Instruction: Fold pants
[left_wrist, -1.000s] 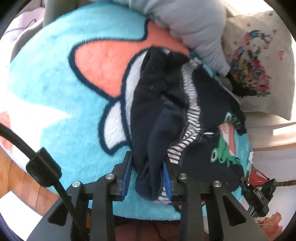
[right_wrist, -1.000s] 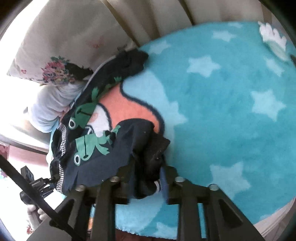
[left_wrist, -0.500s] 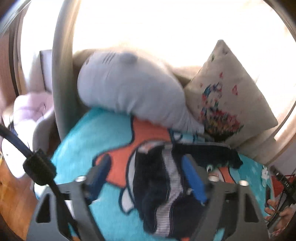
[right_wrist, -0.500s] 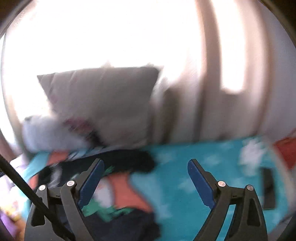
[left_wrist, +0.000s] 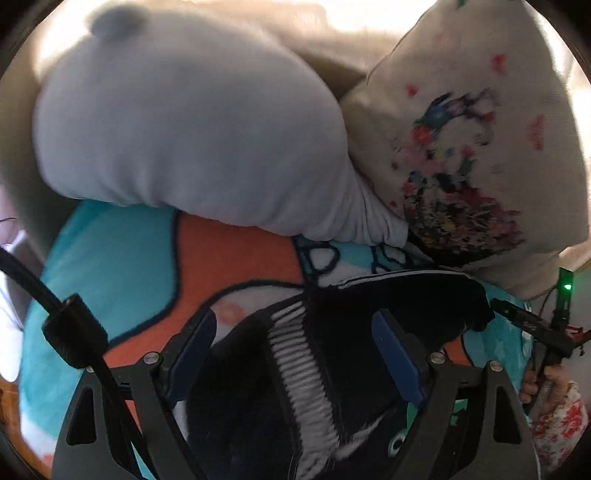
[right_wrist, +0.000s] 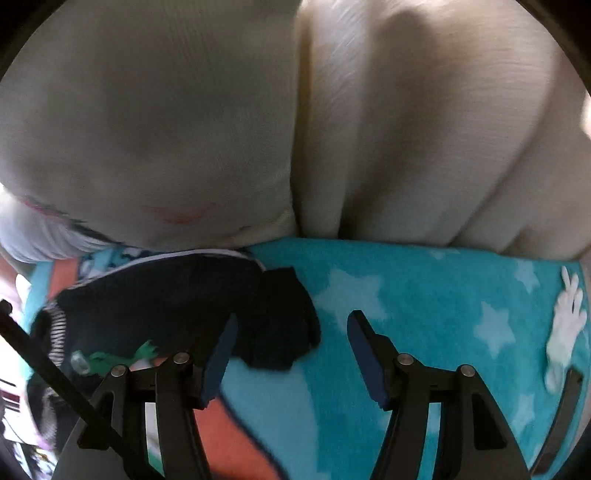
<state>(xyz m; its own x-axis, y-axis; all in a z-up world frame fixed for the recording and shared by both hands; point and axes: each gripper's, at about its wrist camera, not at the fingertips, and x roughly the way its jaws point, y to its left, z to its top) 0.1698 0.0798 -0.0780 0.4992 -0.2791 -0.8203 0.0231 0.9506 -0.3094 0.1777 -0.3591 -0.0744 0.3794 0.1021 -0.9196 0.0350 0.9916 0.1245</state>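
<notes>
Navy pants (left_wrist: 369, 332) on teal blanket (right_wrist: 424, 295), grey plush (left_wrist: 184, 136) and pillow (left_wrist: 480, 129) behind; both tongs (left_wrist: 295, 354) (right_wrist: 291, 350) apart, empty.

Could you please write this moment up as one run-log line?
phase: between folds | left gripper: open over pants | right gripper: open, jaws just closing, nothing between | pants: on blanket

Grey plush (left_wrist: 192, 129), perhaps a shark, against floral cushion (left_wrist: 476, 147)
</notes>
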